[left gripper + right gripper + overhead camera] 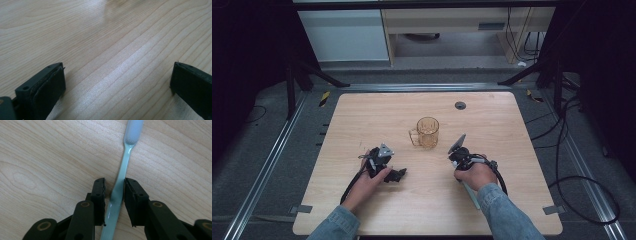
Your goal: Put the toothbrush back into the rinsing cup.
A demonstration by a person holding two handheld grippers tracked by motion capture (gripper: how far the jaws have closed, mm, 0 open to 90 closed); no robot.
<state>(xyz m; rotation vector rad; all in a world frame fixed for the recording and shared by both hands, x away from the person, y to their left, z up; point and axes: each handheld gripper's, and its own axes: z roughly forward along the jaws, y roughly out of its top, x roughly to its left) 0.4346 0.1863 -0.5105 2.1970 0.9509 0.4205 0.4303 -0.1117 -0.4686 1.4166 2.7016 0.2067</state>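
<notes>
Right gripper view shows the right gripper nearly closed around the pale green toothbrush, which lies flat on the table, its long axis running away between the jaws.

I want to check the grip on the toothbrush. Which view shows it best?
The right gripper view: the toothbrush runs up between the right gripper jaws, with handle and bristle head sharp on the table. In the high view just a pale end pokes out below the hand. The left gripper view gives bare wood.
</notes>
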